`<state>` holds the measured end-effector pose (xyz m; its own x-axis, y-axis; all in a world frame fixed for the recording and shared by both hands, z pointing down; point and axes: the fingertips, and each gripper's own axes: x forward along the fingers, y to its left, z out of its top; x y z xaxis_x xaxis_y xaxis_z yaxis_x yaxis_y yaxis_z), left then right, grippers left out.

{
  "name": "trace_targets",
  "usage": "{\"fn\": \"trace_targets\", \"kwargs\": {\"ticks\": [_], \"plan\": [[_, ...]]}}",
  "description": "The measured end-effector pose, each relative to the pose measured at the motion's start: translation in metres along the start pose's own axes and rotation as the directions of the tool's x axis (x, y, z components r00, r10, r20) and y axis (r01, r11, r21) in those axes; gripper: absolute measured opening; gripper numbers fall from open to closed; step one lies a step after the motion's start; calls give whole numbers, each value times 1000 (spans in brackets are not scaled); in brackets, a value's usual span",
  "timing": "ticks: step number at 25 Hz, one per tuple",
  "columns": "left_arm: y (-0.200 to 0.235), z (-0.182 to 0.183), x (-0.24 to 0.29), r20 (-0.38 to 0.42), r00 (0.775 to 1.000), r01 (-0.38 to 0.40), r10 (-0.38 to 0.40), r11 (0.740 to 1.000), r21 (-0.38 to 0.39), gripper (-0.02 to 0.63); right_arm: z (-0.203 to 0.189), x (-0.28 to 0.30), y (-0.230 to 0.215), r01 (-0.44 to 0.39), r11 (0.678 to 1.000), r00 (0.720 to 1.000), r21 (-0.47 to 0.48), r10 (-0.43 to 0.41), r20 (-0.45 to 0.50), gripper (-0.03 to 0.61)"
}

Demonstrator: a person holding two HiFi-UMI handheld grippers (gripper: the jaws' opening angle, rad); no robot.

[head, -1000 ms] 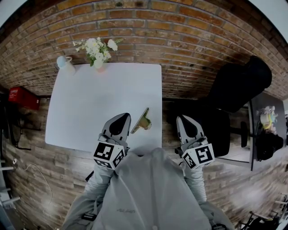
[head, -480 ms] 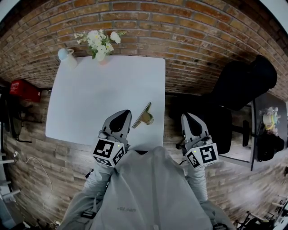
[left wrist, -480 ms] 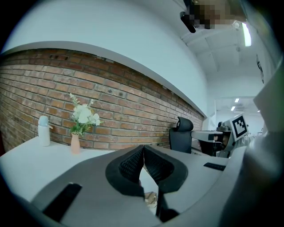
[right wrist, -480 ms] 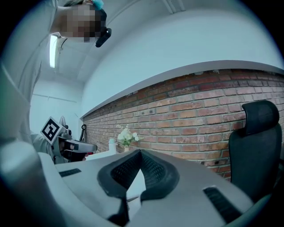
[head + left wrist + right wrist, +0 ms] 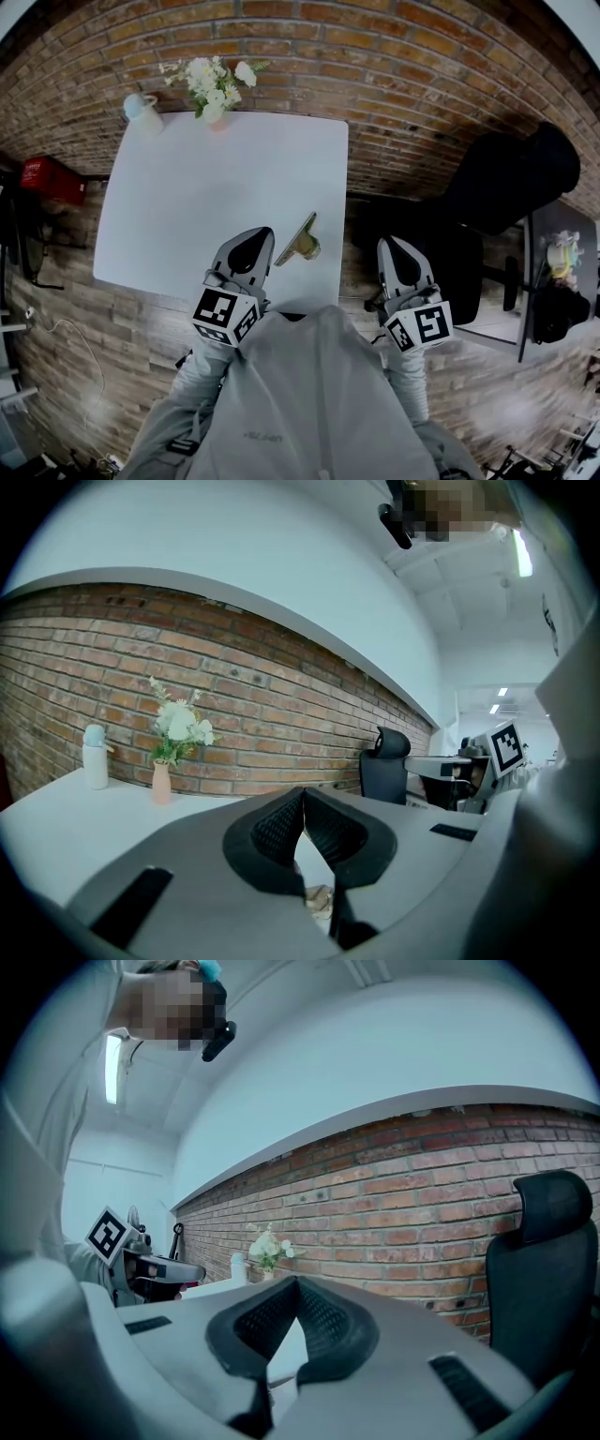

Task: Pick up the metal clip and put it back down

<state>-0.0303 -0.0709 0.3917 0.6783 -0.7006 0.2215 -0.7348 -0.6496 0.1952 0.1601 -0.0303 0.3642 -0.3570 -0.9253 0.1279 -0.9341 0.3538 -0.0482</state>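
Holding nothing, the left hand-held gripper (image 5: 257,236) hovers over the near edge of the white square counter (image 5: 187,197), its jaws pressed together. The brass-coloured metal clip (image 5: 302,242) lies on the counter just right of that gripper's tip, apart from it, close to the counter's right edge. The right hand-held gripper (image 5: 391,246), also closed and empty, hangs off the counter's right side, beyond the clip, near a black office chair (image 5: 506,178).
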Motion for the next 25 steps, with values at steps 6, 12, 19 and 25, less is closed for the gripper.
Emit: {"fn": "trace_targets", "kwargs": {"ticks": [6, 12, 19, 25], "plan": [[0, 1, 0, 1, 1000, 0, 0, 1000, 6, 26, 0, 3, 2, -12, 1000, 1000, 0, 12, 0, 23], [2, 1, -1, -1, 1000, -5, 5, 1000, 4, 26, -2, 6, 4, -19, 1000, 1000, 1, 19, -4, 23], [6, -1, -3, -5, 1000, -14, 14, 1000, 6, 26, -6, 6, 4, -23, 1000, 1000, 11, 24, -11, 23], [4, 1, -1, -4, 1000, 10, -10, 999, 32, 26, -6, 7, 6, -28, 1000, 1000, 13, 28, -12, 23]]}}
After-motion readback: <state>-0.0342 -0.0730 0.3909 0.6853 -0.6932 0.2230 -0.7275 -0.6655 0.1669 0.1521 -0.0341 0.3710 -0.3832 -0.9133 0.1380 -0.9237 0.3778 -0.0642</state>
